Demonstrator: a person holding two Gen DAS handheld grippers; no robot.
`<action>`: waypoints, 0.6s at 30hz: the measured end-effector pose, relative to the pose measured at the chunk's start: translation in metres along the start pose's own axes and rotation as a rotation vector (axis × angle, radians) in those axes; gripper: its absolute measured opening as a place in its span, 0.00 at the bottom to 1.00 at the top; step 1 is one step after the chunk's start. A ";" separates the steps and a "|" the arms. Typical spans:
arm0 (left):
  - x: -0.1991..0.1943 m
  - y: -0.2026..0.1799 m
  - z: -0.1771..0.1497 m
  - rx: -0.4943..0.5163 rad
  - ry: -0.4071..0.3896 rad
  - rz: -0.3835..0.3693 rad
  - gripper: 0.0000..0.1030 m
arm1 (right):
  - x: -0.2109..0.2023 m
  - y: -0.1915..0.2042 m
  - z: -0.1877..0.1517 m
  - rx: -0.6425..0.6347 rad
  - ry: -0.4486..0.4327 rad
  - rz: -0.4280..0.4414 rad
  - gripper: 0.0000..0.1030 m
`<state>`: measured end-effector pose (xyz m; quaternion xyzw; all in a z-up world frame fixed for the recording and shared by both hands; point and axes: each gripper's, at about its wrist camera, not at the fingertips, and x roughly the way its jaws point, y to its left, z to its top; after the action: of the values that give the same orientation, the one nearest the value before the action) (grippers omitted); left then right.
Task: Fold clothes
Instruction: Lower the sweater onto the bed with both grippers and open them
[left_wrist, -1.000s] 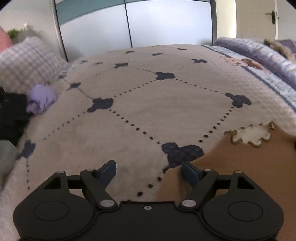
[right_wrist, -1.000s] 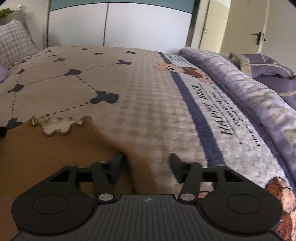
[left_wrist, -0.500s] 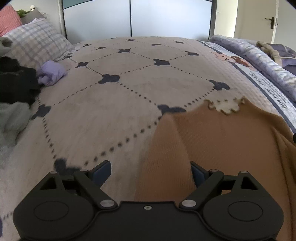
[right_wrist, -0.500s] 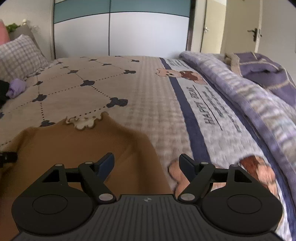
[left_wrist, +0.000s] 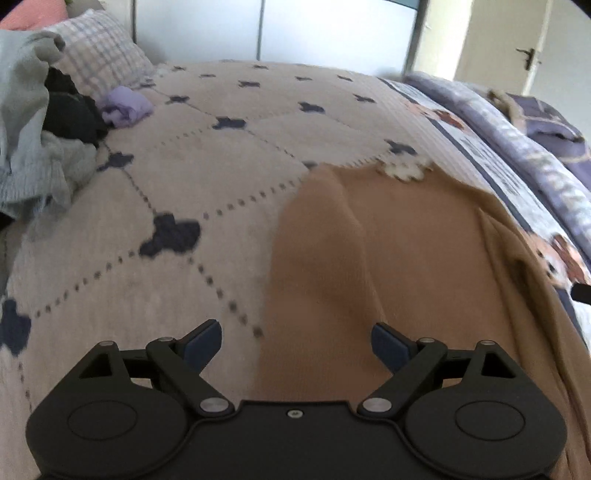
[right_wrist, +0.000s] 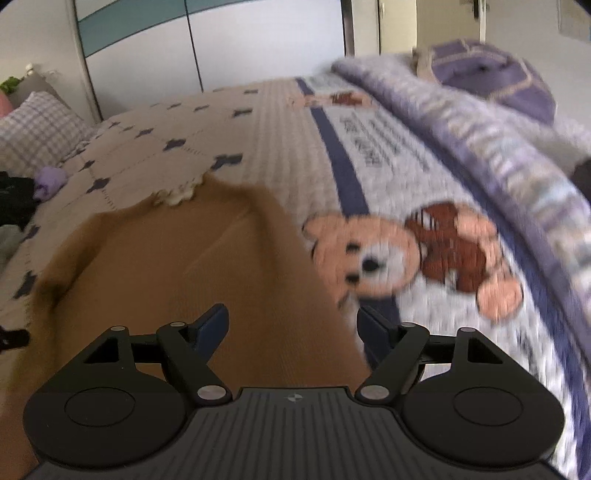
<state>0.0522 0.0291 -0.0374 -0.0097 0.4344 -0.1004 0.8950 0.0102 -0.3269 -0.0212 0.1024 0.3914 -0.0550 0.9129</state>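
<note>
Bedspread (left_wrist: 221, 155) | left view: clothes pile (left_wrist: 40, 147) | right view: bear print (right_wrist: 406, 254) | both jaws released

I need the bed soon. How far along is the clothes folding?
Early on. Done: the brown top is spread on the blanket, collar away from the cameras. In hand: nothing; left gripper and right gripper hang open above it. Left: folding it, then the clothes pile by the pillow.
</note>
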 end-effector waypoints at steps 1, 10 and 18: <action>-0.003 0.000 -0.006 0.001 0.005 -0.004 0.85 | -0.004 0.000 -0.005 0.000 0.006 0.008 0.79; 0.003 0.000 -0.048 -0.021 0.006 0.020 0.80 | 0.005 0.006 -0.047 -0.080 0.093 0.084 0.68; -0.014 -0.002 -0.050 0.027 -0.064 0.006 0.19 | 0.004 -0.003 -0.047 -0.152 0.008 0.016 0.12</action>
<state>0.0045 0.0336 -0.0581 0.0006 0.4043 -0.1032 0.9088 -0.0210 -0.3186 -0.0561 0.0362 0.3972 -0.0175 0.9169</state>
